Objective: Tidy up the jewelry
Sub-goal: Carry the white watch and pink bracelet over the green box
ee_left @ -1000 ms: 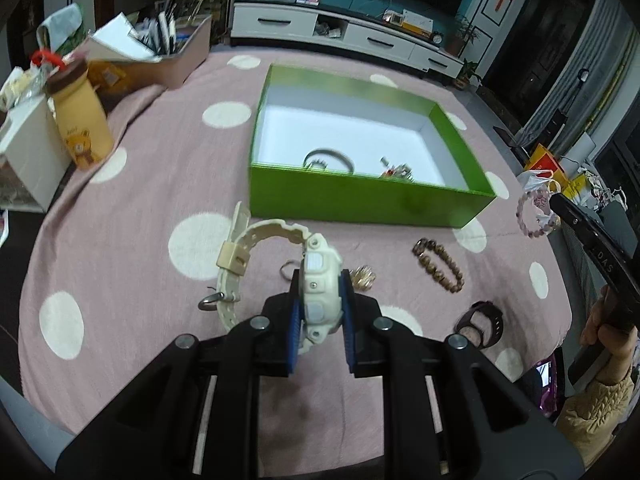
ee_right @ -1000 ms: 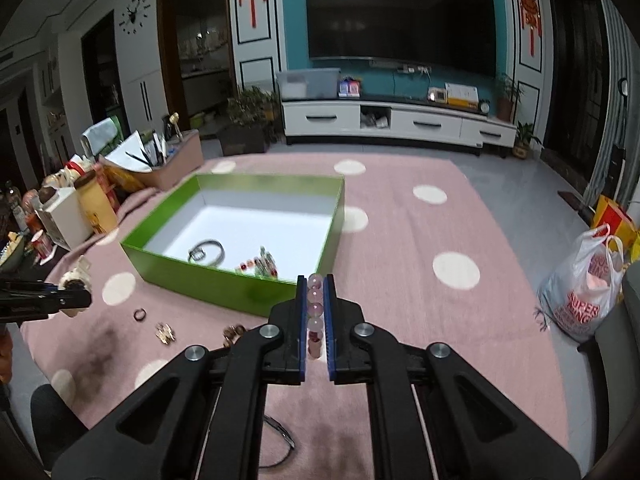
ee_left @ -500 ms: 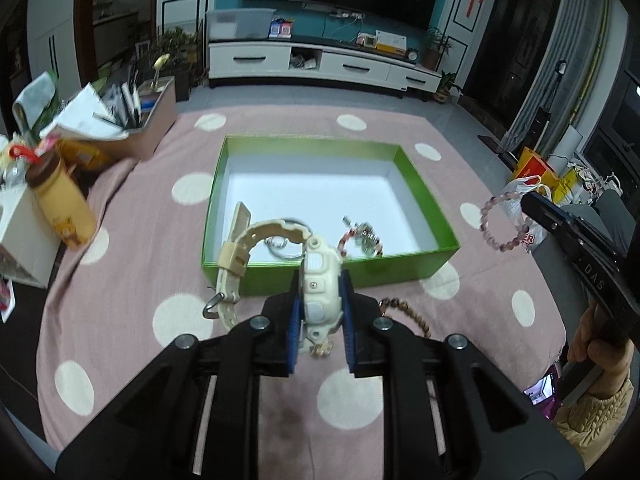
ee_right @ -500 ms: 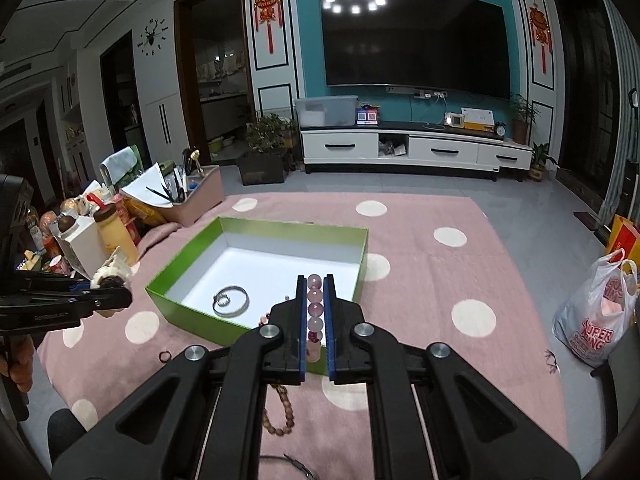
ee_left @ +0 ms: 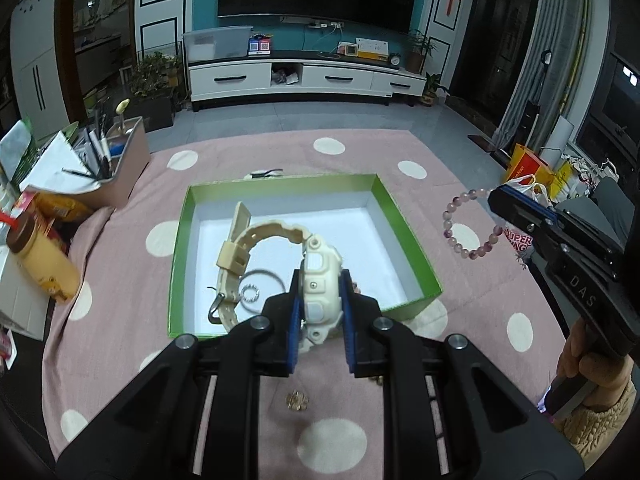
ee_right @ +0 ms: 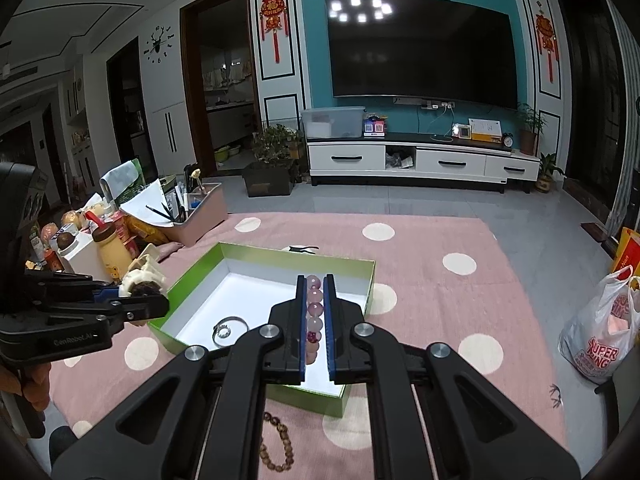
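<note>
Pink cloth with cream dots [ee_left: 360, 152] covers your table, with a dark television [ee_right: 420, 48] on the teal wall beyond. Your green box [ee_left: 404, 224] sits mid-table, long axis left to right. Your left gripper [ee_left: 320, 304] pinches the cream watch [ee_left: 320, 276] above the box's near edge, strap arching away leftward. Your right gripper [ee_right: 315, 312] clamps the pink bead bracelet [ee_right: 314, 308] over the box's right side, its loop hanging leftward.

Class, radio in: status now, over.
Left hand-held gripper shut on cream watch. Right shut on pink bead bracelet. Both above green box. Nothing blocking.
</note>
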